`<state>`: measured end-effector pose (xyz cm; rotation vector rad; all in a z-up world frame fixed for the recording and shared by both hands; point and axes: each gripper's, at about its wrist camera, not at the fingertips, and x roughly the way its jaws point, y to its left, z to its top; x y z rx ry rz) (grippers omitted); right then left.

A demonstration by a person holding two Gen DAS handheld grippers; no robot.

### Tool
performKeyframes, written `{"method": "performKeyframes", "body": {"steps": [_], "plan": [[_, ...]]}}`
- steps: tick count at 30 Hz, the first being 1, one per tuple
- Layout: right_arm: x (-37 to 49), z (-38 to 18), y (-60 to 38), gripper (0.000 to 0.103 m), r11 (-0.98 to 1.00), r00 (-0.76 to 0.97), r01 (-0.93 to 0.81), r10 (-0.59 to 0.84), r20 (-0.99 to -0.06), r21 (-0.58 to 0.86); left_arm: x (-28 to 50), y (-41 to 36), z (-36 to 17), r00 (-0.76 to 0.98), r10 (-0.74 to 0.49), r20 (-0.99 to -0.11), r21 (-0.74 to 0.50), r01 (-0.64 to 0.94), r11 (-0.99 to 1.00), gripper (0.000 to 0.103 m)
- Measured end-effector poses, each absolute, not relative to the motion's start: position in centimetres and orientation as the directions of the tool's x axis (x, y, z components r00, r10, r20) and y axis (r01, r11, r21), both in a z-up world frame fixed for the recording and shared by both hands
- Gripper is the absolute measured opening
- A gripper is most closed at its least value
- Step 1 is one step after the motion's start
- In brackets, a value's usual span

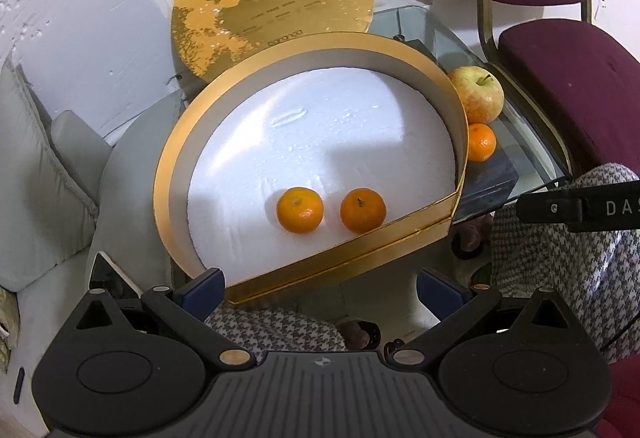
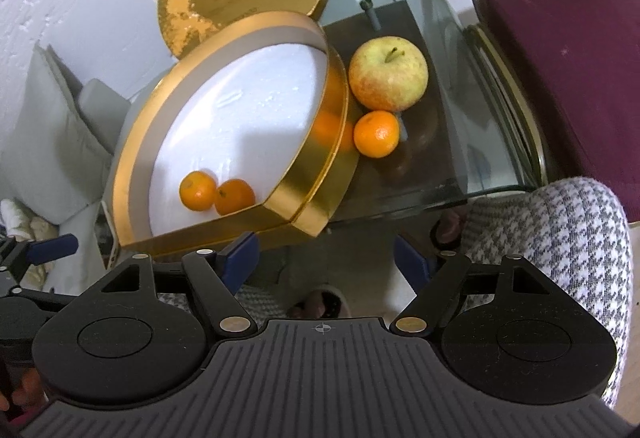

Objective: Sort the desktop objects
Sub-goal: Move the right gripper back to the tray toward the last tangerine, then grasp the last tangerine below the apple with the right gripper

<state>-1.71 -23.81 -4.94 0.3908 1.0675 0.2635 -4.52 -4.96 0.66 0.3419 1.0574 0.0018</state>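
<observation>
Two tangerines in the gold box, fruit beside it

Left tool (image 1: 320, 288) and right tool (image 2: 328, 252) gape wide, holding nothing. Two tangerines (image 1: 300, 209) (image 1: 363, 210) lie by the gold box's (image 1: 176, 158) near wall; apple (image 2: 388, 73) and third tangerine (image 2: 376, 133) sit on the glass surface (image 2: 460, 50) beside it.

Both tongs stand wide apart with nothing between their blue pads. The left tongs (image 1: 320, 290) hover low near the surface's near edge; the right tongs (image 2: 326, 254) hover beside them, the person's houndstooth-clad knees (image 2: 548, 238) below.
</observation>
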Motion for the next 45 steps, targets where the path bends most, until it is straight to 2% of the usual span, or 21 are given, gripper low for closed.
{"method": "performKeyframes", "body": {"steps": [15,19,26,33,42,45], "plan": [[-0.4,-7.4,-25.8,0.079,0.881,0.463,0.047,0.399,-0.792,0.471,-2.5,-6.7,-0.5,0.471,0.147,-0.87,0.281,0.227,0.933,0.102],[1.3,-8.5,-26.0,0.072,0.873,0.461,0.059,0.407,-0.789,0.485,-1.6,-6.6,-0.9,0.461,0.144,-0.875,0.272,0.225,0.935,0.102],[5.1,-9.8,-26.7,0.065,0.829,0.499,0.125,0.422,-0.757,0.545,0.4,-5.7,-1.3,0.447,0.158,-0.881,0.264,0.184,0.947,0.102],[8.1,-11.8,-27.4,0.063,0.758,0.516,0.249,0.423,-0.745,0.603,1.5,-4.6,-1.9,0.426,0.164,-0.89,0.251,0.157,0.955,0.102],[9.6,-14.0,-27.2,0.058,0.714,0.498,0.287,0.458,-0.736,0.639,1.8,-4.3,-2.5,0.403,0.159,-0.901,0.241,0.161,0.957,0.102],[9.9,-14.5,-27.2,0.05,0.702,0.493,0.302,0.463,-0.736,0.644,1.8,-4.2,-2.6,0.399,0.161,-0.903,0.242,0.16,0.957,0.102]]}}
